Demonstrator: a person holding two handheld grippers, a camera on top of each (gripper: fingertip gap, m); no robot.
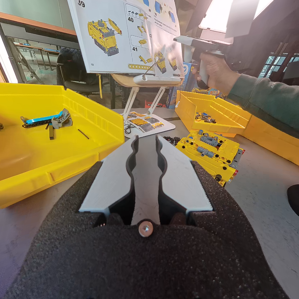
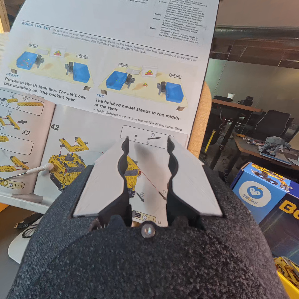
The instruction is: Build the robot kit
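Left gripper [image 1: 146, 139]: I read its grey fingers slightly parted, gripping nothing, low over the grey tabletop [image 1: 258, 226].
Nearest left: large yellow plastic bin [image 1: 103, 140] with a blue-and-grey brick sub-assembly [image 1: 48, 120] and loose black pins.
Nearest right: part-built yellow brick vehicle body [image 1: 208, 155], resting on the table, apart from the fingers.
Right gripper [image 2: 147, 139]: spread wide, empty, raised close to the open instruction booklet [image 2: 90, 161] on its white stand [image 1: 150, 123].
Progress: I judge the model unfinished; loose pieces lie in the smaller yellow bin [image 1: 226, 123].

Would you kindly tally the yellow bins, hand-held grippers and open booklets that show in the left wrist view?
Yellow bins: 2, left and right
Hand-held grippers: 2, left and right
Open booklets: 1
Total: 5
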